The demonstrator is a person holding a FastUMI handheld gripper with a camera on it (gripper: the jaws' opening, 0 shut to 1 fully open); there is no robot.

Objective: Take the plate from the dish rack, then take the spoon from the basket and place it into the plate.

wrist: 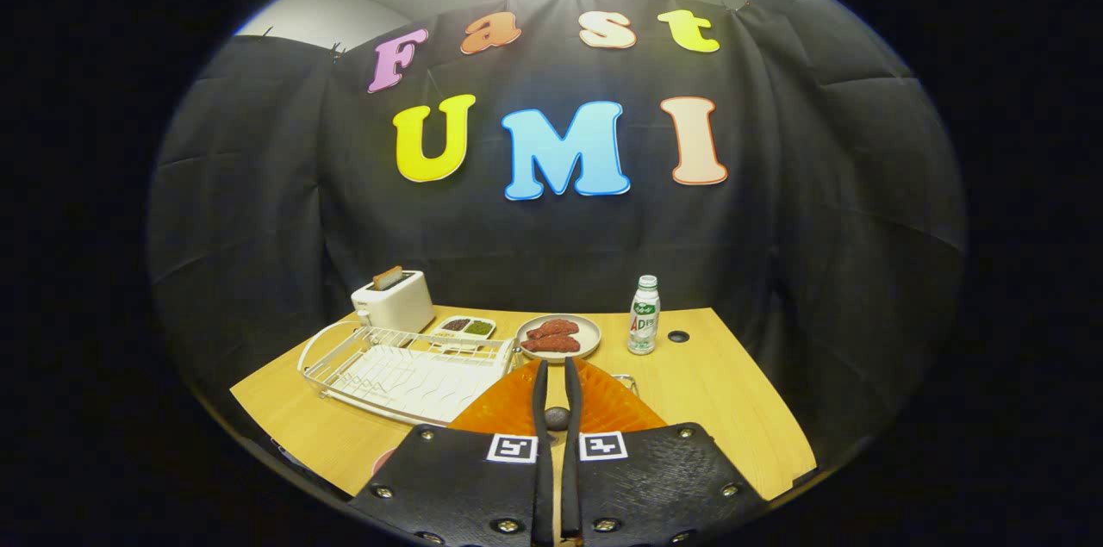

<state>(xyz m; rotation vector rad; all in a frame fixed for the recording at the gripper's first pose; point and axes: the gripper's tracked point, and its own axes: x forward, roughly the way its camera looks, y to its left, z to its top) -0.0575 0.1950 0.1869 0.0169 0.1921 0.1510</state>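
1. My claw (557, 370): fingers nearly together, clamped on orange plate (517, 413) edge, plate held upright btwn them.
2. Plate sits just right of white dish rack (405, 370), over wood table (724, 392).
3. Spoon, basket: can't tell.

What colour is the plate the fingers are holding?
Translucent orange with ribbed lines; the plate shows best in the gripper view, clamped between the fingers.

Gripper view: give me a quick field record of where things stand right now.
gripper: shut on orange plate, fingers nearly together
dish rack: white wire, beside the fingers, no plate in it
beyond fingers: dish of red food
toaster: behind rack
bottle: upright on the table
spoon, basket: cannot tell
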